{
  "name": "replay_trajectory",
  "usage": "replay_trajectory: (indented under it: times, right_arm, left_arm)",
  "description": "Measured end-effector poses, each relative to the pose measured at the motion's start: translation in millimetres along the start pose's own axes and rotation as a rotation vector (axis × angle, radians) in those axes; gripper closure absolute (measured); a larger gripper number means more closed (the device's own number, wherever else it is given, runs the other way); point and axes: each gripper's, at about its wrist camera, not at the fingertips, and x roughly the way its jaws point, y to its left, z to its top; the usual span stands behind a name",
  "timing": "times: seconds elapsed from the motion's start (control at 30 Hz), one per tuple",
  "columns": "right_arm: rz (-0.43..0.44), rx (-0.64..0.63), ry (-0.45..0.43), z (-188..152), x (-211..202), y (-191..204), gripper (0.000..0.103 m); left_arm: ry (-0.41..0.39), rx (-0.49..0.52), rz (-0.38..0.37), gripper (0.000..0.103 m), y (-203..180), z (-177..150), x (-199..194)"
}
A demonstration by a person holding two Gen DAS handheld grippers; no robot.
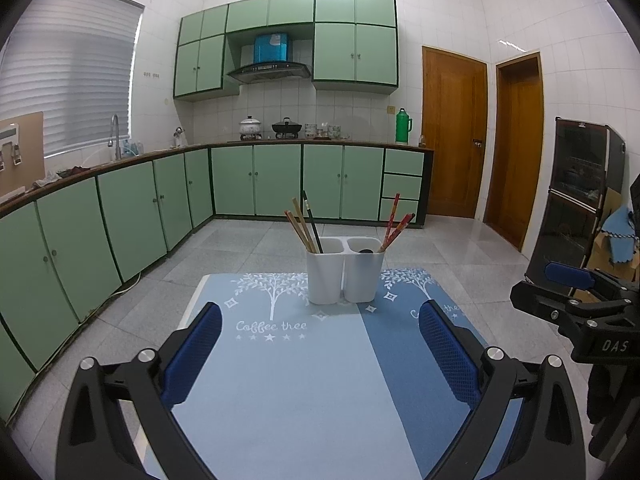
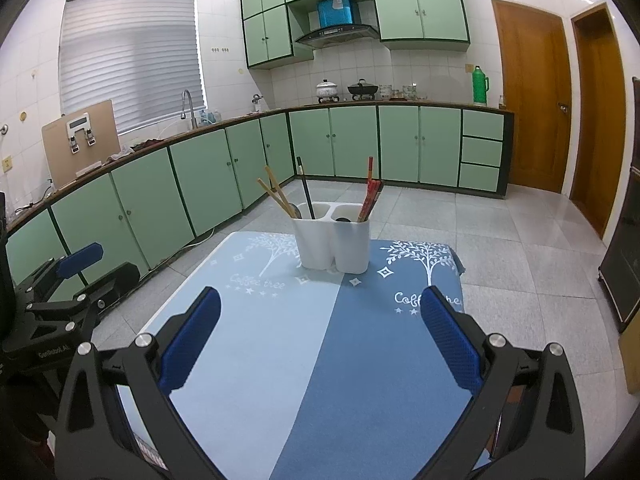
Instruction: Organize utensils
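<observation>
Here, "Coffee tree" mat [image 1: 304,380] (two-tone blue) bears holder [image 1: 344,276].

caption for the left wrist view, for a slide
Open left gripper faces a white two-compartment holder of chopsticks on a blue mat.

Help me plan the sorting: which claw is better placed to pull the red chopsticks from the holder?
Right, marginally. The red chopsticks stand in the holder's right compartment, on the right claw's side. Both it and the left claw are open, empty and similarly far back.
</observation>
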Motion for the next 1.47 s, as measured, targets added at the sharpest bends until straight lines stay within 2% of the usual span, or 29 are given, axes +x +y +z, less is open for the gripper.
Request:
replay_trajectory:
  times: [1.47]
  right_arm:
    - [-0.015,0.002,0.01,-4.2,8.4,-2.0,0.006]
  left_arm:
    - [0.011,-0.005,-0.001,0.006,2.9,-0.8,2.3]
